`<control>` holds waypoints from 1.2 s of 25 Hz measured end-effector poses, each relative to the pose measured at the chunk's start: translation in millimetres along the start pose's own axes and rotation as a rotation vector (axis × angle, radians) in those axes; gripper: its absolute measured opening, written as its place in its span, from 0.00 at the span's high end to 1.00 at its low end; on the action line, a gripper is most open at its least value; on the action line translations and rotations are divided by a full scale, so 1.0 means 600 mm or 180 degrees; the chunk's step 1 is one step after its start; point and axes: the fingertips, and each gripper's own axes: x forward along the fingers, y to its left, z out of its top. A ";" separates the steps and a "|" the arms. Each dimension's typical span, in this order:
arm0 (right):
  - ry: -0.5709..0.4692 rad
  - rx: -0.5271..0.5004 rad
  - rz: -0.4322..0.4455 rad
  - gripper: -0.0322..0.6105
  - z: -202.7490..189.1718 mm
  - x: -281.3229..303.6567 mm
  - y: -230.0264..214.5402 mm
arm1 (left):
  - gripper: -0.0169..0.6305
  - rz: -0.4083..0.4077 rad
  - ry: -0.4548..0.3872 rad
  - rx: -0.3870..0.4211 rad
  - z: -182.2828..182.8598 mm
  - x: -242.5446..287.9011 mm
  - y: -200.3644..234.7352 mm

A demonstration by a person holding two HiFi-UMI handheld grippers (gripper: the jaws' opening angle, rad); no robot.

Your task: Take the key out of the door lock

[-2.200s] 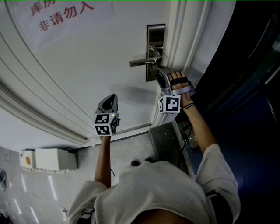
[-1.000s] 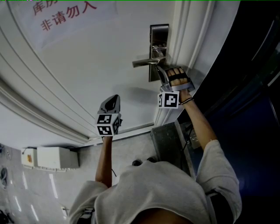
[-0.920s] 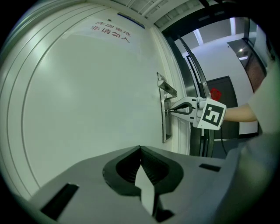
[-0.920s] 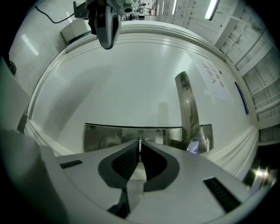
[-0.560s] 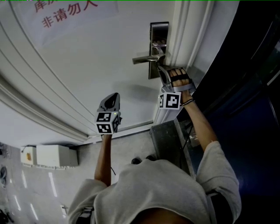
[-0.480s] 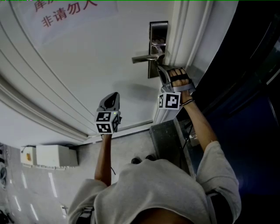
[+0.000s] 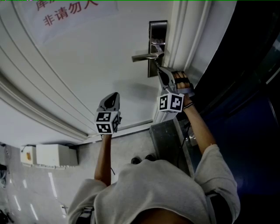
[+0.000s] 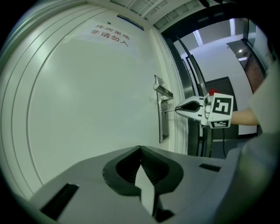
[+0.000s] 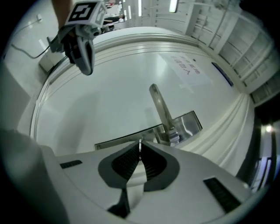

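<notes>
- White panelled door fills the head view; paper sign with red characters at 11 o'clock, steel lock plate at 1 o'clock, lever handle crossing it.
- Key: thin metal, seen from the left gripper view as a short shaft between the plate and the gripper tip. It appears to reach the plate, though whether the blade is fully out cannot be told.
- Right gripper: jaws pressed together on the key, which shows edge-on in its own view, just below the handle.
- Left gripper: jaws together, nothing between them; held off the door at 7 o'clock of the lock, well apart from it.
- Risk, slip: the hold is on a thin edge, so a pull off the keyway's line could let the key twist or drop.
- Risk, binding: a blade not turned to its release position would likely jam, and a harder tug would strain the grip.
- Risk, collision: the handle sits just beside the jaws and could be knocked.
- Containers: white box at 8 o'clock, closed, contents unseen; dark grey unit under the right arm, contents not discernible.
</notes>
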 end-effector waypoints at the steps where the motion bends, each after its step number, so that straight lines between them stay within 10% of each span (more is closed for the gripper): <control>1: -0.0023 0.0247 0.0019 0.90 0.000 -0.003 -0.002 | 0.95 0.0004 -0.0004 -0.0002 0.000 0.000 0.000; 16: -0.0332 0.3748 0.0402 0.90 -0.057 -0.048 0.056 | 0.95 0.0076 -0.0031 -0.0025 0.002 -0.001 0.010; 30: -0.0617 0.3961 0.0614 0.90 -0.001 -0.047 0.107 | 0.95 0.0458 -0.0019 -0.0133 -0.020 -0.055 0.070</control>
